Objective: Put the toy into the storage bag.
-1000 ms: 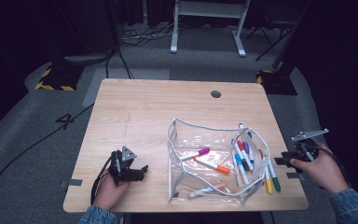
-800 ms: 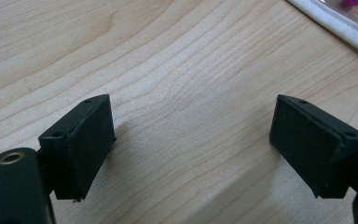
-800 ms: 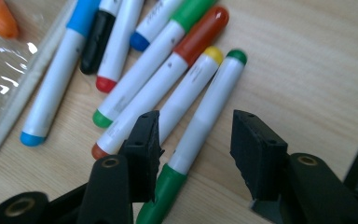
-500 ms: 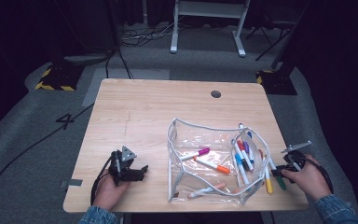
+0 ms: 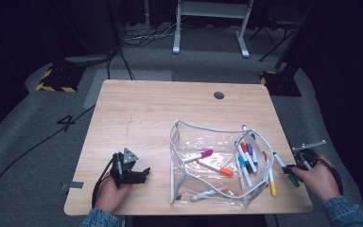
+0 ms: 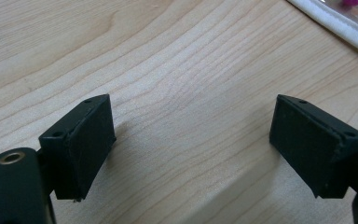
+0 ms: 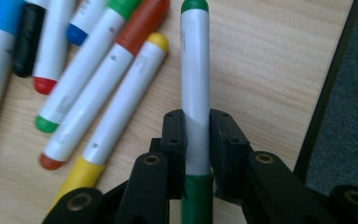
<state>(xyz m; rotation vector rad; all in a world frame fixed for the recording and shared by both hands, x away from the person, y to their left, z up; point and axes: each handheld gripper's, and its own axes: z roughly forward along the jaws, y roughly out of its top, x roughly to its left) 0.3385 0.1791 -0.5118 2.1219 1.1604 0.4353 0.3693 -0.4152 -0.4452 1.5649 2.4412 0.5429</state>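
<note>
My right gripper (image 7: 196, 135) is shut on the white barrel of a green-capped marker (image 7: 194, 70), which points straight away from the camera. Its jaws have just been closing on it. In the high view this gripper (image 5: 291, 169) sits at the table's right edge with the green marker (image 5: 282, 164) lying on the wood. My left gripper (image 5: 145, 174) rests at the front left, open. Between its black pads (image 6: 81, 140) there is only bare wood (image 6: 196, 93).
A clear zip pouch (image 5: 207, 129) lies open at the front middle, with a purple-capped marker (image 5: 197, 155) and an orange one (image 5: 216, 167) in it. Several loose markers (image 7: 121, 102) lie just left of the held one. The table's right edge (image 7: 328, 88) is close by.
The right hand has shifted slightly in towards the markers, and its jaws have closed from wide apart onto the green marker. The left gripper has not moved.
</note>
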